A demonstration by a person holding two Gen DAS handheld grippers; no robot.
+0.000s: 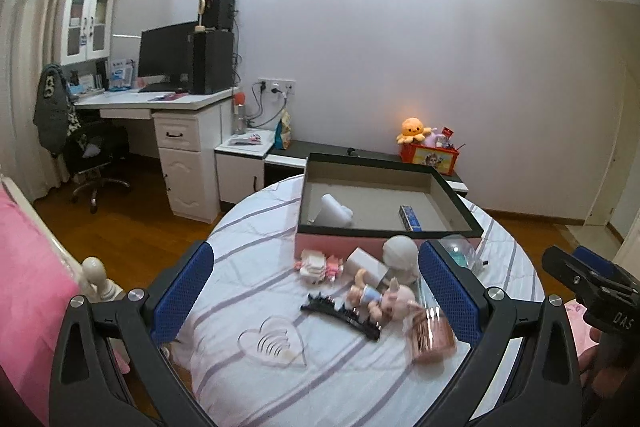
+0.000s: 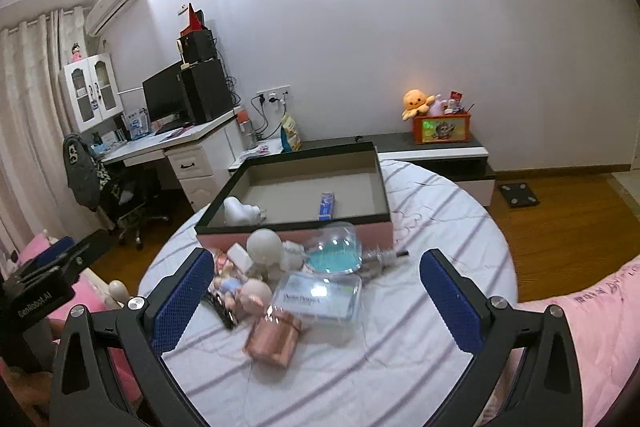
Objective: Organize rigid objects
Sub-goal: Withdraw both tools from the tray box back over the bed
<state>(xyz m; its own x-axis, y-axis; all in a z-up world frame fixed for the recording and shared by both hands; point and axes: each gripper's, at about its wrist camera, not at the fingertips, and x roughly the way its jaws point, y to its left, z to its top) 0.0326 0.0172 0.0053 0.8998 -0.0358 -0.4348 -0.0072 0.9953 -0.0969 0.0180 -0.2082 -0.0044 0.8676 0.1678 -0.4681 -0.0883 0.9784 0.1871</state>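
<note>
A pink box with a dark rim stands open on the striped bedcover and holds a white object and a blue carton. In front of it lie a doll figure, a black hair clip, a clear heart, a pink perfume box, a white round head, a clear flask with blue filling and a clear case. My left gripper and right gripper are both open and empty above the pile.
A low dark-topped cabinet with an orange toy box stands behind the bed. A white desk with a monitor and an office chair are at the left. A pink quilt lies at the right.
</note>
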